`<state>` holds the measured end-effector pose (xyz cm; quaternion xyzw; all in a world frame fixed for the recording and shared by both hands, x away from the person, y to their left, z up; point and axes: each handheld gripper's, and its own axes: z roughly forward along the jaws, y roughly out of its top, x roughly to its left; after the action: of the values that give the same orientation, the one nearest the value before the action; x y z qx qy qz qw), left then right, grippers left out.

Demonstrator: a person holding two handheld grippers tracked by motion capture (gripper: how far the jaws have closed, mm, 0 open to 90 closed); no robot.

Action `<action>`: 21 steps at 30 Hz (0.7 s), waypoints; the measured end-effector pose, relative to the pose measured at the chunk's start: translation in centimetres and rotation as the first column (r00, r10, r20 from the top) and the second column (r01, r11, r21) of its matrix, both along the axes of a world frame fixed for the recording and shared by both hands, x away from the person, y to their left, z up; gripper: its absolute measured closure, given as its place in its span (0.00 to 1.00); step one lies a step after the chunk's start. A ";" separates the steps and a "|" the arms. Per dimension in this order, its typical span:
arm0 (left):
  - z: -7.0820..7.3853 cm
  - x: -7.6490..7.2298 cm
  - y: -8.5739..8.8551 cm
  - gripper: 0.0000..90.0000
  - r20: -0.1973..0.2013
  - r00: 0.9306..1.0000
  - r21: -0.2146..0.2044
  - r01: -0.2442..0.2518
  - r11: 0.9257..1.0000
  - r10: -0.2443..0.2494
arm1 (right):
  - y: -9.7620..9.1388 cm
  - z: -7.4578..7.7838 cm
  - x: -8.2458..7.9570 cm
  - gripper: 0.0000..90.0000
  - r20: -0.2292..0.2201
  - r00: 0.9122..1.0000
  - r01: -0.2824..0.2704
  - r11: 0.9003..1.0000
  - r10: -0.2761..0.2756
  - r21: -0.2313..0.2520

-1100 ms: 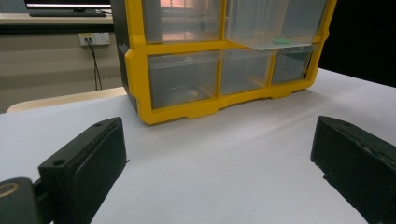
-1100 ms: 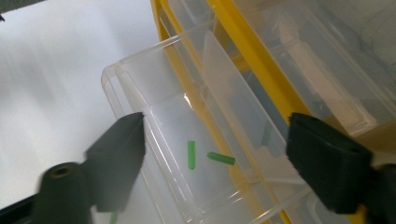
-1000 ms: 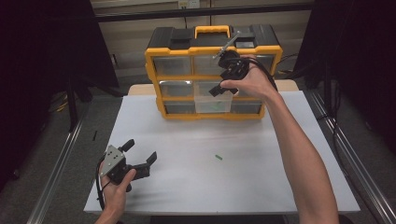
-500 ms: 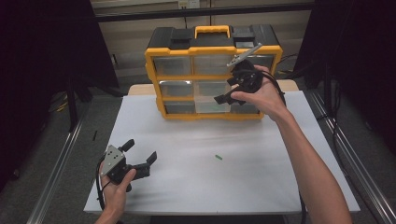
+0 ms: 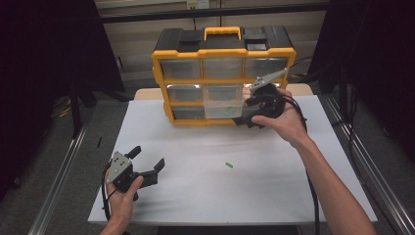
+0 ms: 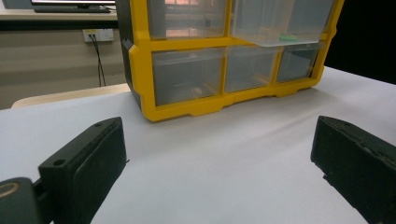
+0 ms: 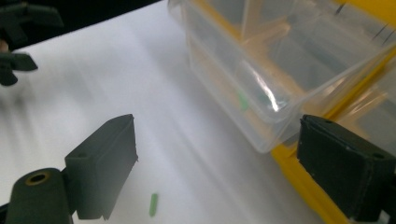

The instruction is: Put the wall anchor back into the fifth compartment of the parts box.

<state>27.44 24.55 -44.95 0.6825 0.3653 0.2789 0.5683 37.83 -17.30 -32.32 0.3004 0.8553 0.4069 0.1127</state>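
- The organizer (image 5: 222,73) stands upright at the far edge of the white table (image 5: 293,191), its clear drawer fronts facing the person so both grippers can reach them.
- One middle drawer (image 5: 223,108) is pulled partway out, which leaves its top open for dropping things in; a small green piece already lies inside it.
- Another green piece (image 5: 228,165) lies loose on the table, well apart from the organizer, probably the next thing to fetch.
- The right gripper (image 5: 250,113) hangs just beside the drawer, jaws apart and holding nothing, so it looks free to go to that piece.
- The left gripper (image 5: 147,164) rests low near the table's near left corner, jaws wide and empty, kept out of the working hand's way.
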 end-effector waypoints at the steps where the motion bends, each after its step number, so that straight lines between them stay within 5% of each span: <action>1: 0.0 0.0 0.0 0.04 0.003 1.000 0.001 -0.001 1.000 0.001 | 0.1 -0.4 -0.2 0.13 -0.006 1.000 -0.004 1.000 0.004 0.002; 11: 0.1 -0.3 0.1 0.04 0.007 1.000 0.005 0.011 1.000 -0.011 | 1.1 -4.5 -2.4 0.18 -0.065 0.997 -0.048 0.999 0.049 0.016; 21: 0.1 -0.3 0.1 0.04 0.002 1.000 0.009 0.006 1.000 -0.006 | 2.9 -9.8 -3.3 0.26 -0.215 0.971 -0.126 0.989 0.106 -0.079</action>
<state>27.13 24.68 -44.86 0.6858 0.3614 0.2795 0.5665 34.51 -14.36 -42.07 0.2855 0.8964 0.3388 0.0114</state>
